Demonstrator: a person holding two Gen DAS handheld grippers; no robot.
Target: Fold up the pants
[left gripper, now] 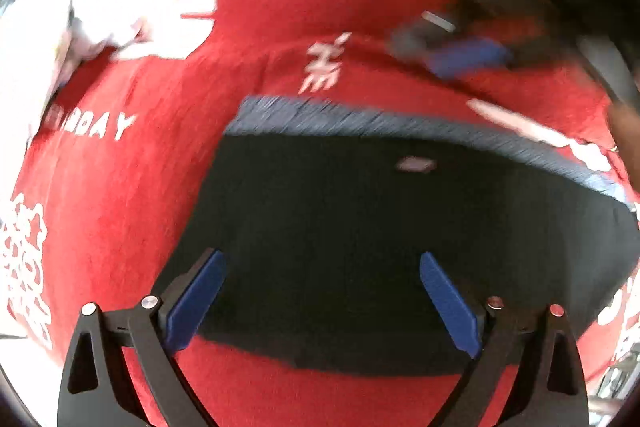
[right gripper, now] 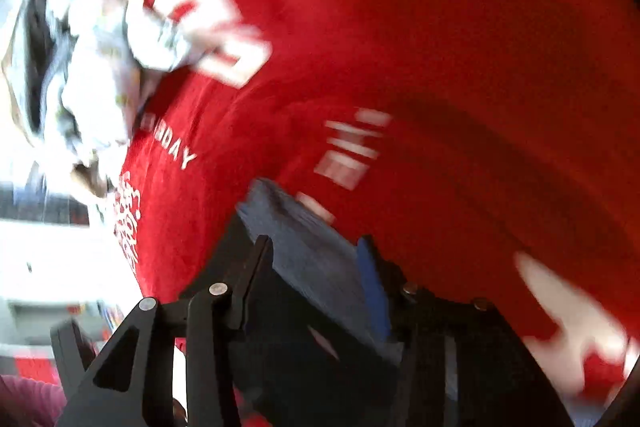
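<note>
Dark folded pants (left gripper: 380, 235) with a grey ribbed waistband (left gripper: 400, 127) lie on a red cloth (left gripper: 140, 187) with white print. My left gripper (left gripper: 322, 291) is open above the pants' near edge, its blue pads (left gripper: 196, 303) spread wide and empty. My right gripper (right gripper: 316, 267) has its jaws partly closed around the grey waistband (right gripper: 308, 251), with the dark pants fabric (right gripper: 300, 359) bunched between the fingers. In the left wrist view the right gripper (left gripper: 460, 55) shows blurred at the upper right, beyond the waistband.
A pile of pale crumpled clothes (left gripper: 60, 7) lies on the red cloth at the far left; it also shows in the right wrist view (right gripper: 100, 59). The red cloth (right gripper: 440, 27) covers the whole surface.
</note>
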